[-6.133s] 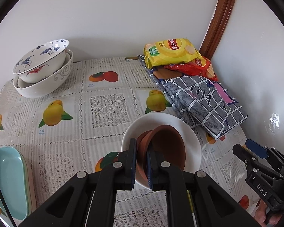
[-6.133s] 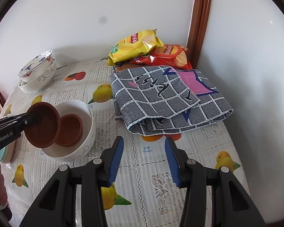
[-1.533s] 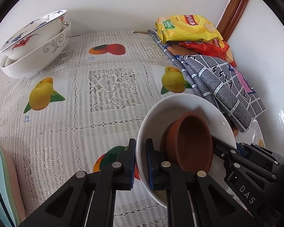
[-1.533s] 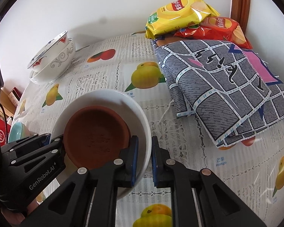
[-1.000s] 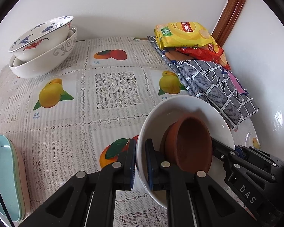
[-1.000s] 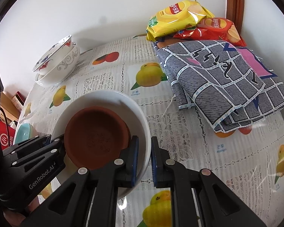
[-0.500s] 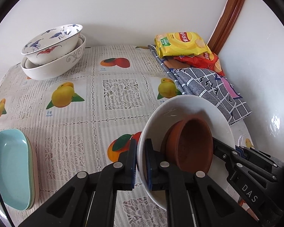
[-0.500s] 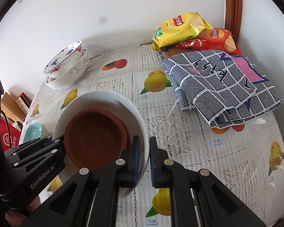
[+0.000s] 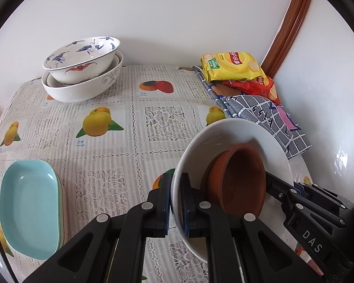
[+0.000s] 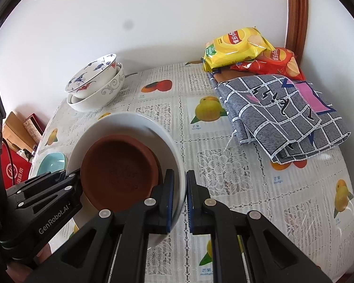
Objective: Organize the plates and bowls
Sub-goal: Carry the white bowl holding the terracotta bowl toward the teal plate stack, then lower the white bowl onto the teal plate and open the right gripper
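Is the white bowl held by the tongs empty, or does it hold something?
Not empty. The white bowl holds brown dishes nested inside, seen in both views; how many I cannot tell.

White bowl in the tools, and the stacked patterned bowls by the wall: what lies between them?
Only bare fruit-print tablecloth between the white bowl and the stacked patterned bowls; the left wrist view shows it.

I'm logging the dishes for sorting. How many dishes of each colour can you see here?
White bowls: 2, the held white bowl and the large white bowl at the back.
Blue-patterned bowl: 1.
Brown bowls: 2, nested in the held bowl.
Turquoise plates: at least 1; edges below suggest a stack, count unclear.
Total: at least 6.
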### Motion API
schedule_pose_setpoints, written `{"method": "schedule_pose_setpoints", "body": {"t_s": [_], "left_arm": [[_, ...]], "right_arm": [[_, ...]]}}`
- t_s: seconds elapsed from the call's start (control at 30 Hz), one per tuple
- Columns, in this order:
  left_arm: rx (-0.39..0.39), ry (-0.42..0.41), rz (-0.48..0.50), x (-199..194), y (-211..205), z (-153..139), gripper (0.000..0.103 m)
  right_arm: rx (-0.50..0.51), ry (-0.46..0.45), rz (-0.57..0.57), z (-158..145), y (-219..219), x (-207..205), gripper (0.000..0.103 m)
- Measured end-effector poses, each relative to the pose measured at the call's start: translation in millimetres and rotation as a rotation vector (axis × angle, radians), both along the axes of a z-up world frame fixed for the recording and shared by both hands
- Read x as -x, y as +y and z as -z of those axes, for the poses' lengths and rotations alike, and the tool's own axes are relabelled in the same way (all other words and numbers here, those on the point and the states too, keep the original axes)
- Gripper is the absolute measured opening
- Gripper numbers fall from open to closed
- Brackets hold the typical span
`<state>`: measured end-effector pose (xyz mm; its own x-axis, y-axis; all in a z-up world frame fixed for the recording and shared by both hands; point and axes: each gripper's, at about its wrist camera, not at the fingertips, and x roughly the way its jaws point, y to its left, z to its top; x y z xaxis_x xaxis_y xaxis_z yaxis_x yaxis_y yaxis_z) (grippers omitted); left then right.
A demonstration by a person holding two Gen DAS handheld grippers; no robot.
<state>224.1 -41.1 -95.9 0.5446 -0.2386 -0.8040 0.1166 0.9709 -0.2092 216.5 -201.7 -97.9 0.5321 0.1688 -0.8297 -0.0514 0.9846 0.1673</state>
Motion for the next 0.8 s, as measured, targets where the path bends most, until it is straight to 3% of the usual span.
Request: {"method": "schedule_pose_setpoints", "body": {"t_s": [0.8], "left_arm": [[0.019, -0.016, -0.094, 8.2, 84.2, -19.6, 0.008]], "right_arm": [[-0.003, -0.027, -0.091, -18.1, 84.9, -2.0, 0.010]]}}
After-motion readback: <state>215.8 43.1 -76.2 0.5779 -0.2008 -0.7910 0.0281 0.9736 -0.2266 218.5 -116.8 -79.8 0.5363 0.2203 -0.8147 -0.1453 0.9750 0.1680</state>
